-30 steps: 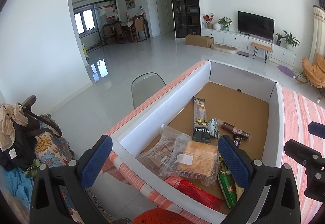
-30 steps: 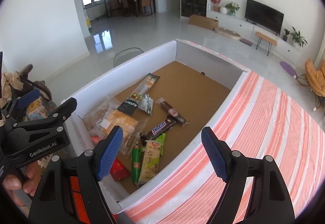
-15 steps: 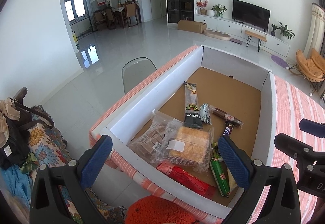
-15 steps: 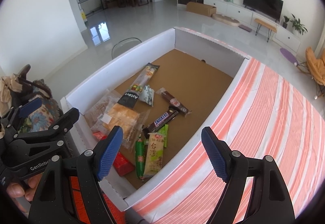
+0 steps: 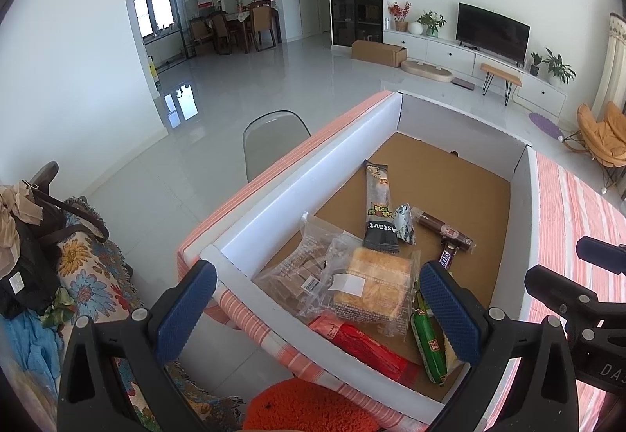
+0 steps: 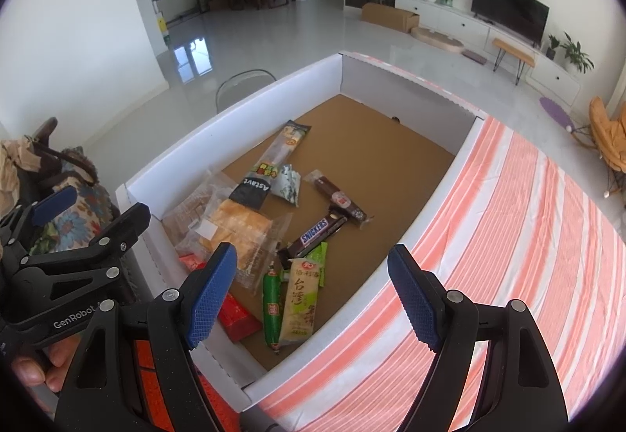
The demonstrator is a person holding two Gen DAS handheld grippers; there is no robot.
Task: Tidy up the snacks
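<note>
A white-walled cardboard box (image 6: 242, 107) with a brown floor holds several snacks: a clear bag of bread (image 6: 234, 228), a Snickers bar (image 6: 315, 232), a green sausage (image 6: 271, 308), a pale green packet (image 6: 301, 301), a red pack (image 6: 236, 318), a long dark Astavt packet (image 6: 270, 166) and a brown bar (image 6: 340, 199). The bread (image 5: 371, 285) and red pack (image 5: 364, 346) also show in the left wrist view. My left gripper (image 5: 317, 314) is open and empty above the box's near left corner. My right gripper (image 6: 311, 299) is open and empty above the box's near end.
The box (image 5: 313, 173) lies on a table with an orange-and-white striped cloth (image 6: 508, 236). A grey chair (image 5: 274, 134) stands beyond the table's left side. A floral-covered seat with bags (image 5: 47, 236) is at the left. An orange cushion (image 5: 309, 408) lies below.
Both grippers have pulled back and risen a little, so the box sits lower and smaller in both views. Both stay open. The snacks have not moved.
</note>
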